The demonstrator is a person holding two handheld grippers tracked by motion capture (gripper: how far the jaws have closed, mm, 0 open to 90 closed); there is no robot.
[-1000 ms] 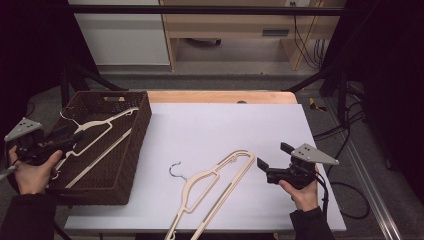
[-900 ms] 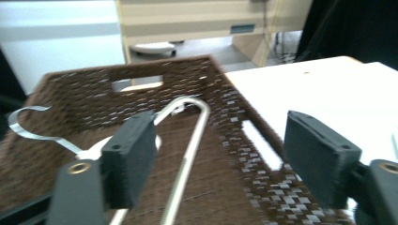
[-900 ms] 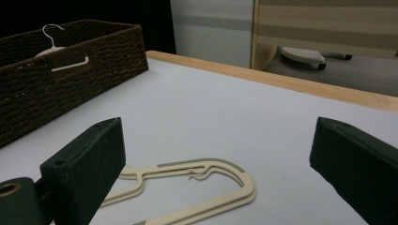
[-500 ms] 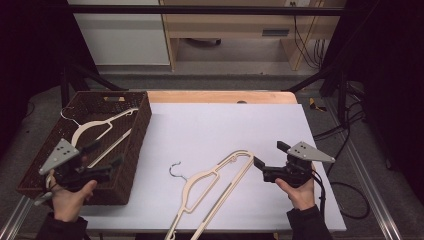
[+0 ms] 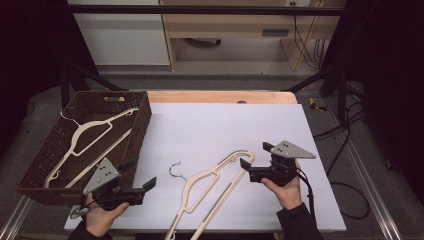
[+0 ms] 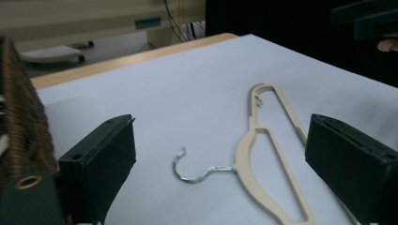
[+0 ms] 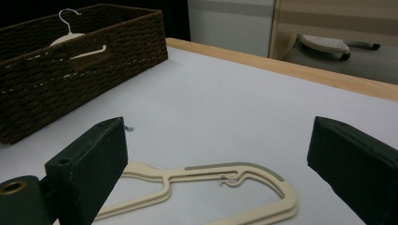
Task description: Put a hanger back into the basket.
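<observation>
Altogether two hangers (image 5: 210, 187) — one basket (image 5: 142, 117).

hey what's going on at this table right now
A person holds a gripper in each hand over a white table. One cream hanger lies on the table between them, and another hanger sits in a brown wicker basket at the left. The left gripper is beside the basket, open and aimed at the table hanger's hook. The right gripper is open at the hanger's far end. Neither holds anything.
</observation>
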